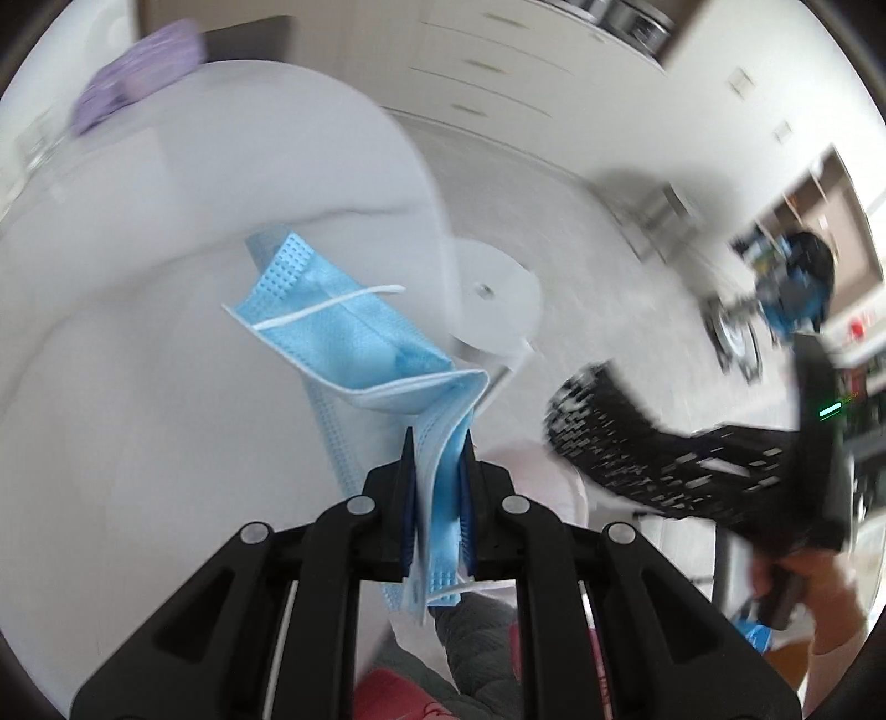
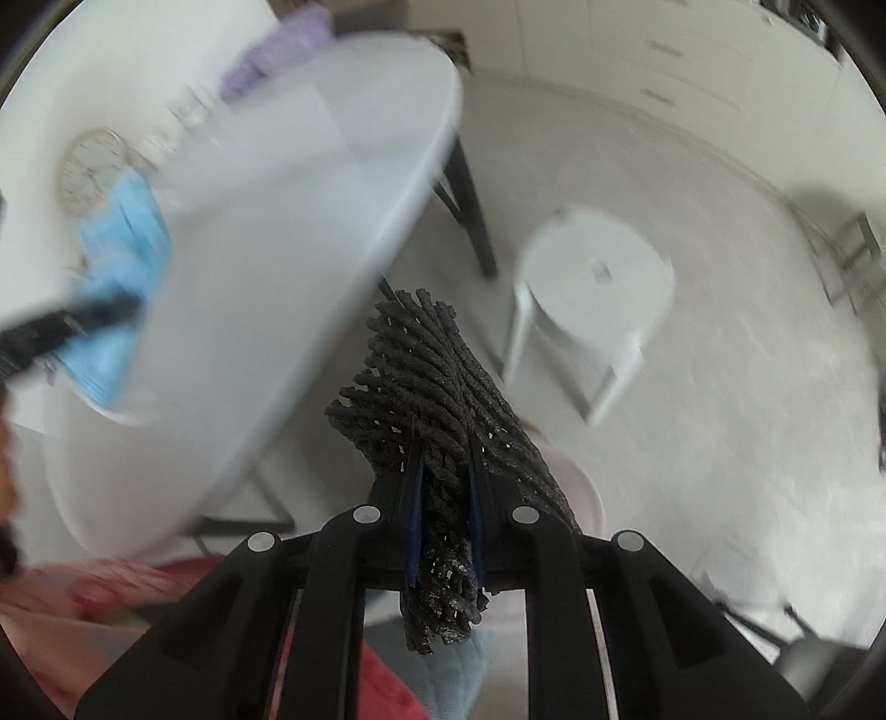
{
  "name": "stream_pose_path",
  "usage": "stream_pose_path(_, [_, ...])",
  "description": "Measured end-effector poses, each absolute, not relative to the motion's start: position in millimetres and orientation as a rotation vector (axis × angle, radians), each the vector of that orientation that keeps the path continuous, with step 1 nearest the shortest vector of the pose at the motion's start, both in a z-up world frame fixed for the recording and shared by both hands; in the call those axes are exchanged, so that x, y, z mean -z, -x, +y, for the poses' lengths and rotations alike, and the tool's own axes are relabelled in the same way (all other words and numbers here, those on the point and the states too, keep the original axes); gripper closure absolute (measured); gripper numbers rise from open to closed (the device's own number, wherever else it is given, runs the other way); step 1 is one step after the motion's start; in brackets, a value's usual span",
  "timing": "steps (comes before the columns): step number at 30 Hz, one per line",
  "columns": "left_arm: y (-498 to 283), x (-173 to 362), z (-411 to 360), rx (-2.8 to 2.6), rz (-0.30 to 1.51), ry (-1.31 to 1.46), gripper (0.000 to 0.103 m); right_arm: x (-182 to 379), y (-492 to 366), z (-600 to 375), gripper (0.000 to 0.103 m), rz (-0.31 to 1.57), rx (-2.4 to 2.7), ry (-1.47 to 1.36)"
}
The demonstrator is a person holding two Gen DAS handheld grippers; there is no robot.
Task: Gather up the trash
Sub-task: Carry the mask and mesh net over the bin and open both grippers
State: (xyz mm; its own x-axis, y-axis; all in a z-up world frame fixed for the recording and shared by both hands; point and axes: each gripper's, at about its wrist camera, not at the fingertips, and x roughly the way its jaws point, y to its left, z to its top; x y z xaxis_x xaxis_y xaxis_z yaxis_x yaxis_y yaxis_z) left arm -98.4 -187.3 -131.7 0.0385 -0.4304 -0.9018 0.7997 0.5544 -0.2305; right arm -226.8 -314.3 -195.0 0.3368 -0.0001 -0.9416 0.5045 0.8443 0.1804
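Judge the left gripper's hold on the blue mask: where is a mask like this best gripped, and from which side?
Best at a bunched edge, from the open end of the fold, as here. The left gripper is shut on the mask where its layers gather; the flat, limp panel hangs free beyond the fingers, with the ear loop loose across it.

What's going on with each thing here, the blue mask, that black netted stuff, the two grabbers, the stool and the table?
Blue face mask: crumpled, pinched in the left gripper, hanging over the table.
Black mesh piece: bunched, clamped in the right gripper.
Left gripper: shut on the mask.
Right gripper: shut on the mesh.
White stool: upright on the floor, nothing on it.
White table: blurred; purple cloth lies near its far edge.
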Motion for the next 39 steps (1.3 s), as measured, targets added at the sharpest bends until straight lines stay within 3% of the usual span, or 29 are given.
stream_pose_path(5, [139,142,-220,1.039,1.222,-0.492,0.091,288,246,-313,0.084,1.301,0.350,-0.511])
stream_pose_path(6, [147,146,-223,1.043,1.226,-0.518,0.091,308,248,-313,0.078,1.327,0.342,-0.525])
stream_pose_path(7, [154,150,-225,1.048,1.233,-0.540,0.091,321,251,-314,0.059,1.348,0.335,-0.540])
stream_pose_path(10, [168,158,-237,1.057,1.251,-0.594,0.091,340,259,-317,0.036,1.368,0.348,-0.567])
stream_pose_path(11, [171,158,-239,1.060,1.253,-0.606,0.091,337,264,-320,0.032,1.355,0.354,-0.581])
stream_pose_path(13, [180,163,-244,1.077,1.267,-0.627,0.091,324,278,-327,0.014,1.323,0.377,-0.601])
stream_pose_path(21, [220,238,-288,1.171,1.420,-0.764,0.088,265,344,-369,0.011,1.249,0.574,-0.606])
stream_pose_path(22, [225,253,-293,1.176,1.454,-0.788,0.081,261,351,-373,0.011,1.244,0.588,-0.606])
stream_pose_path(25, [242,304,-305,1.142,1.571,-0.852,0.037,253,374,-388,0.011,1.226,0.637,-0.634])
stream_pose_path(26, [245,314,-309,1.120,1.578,-0.867,0.032,252,382,-392,0.011,1.222,0.648,-0.646])
stream_pose_path(32, [263,355,-315,1.022,1.564,-1.010,0.026,255,391,-402,0.011,1.227,0.666,-0.655])
stream_pose_path(39, [223,278,-300,0.925,1.382,-0.865,0.021,231,364,-399,0.011,1.172,0.627,-0.601])
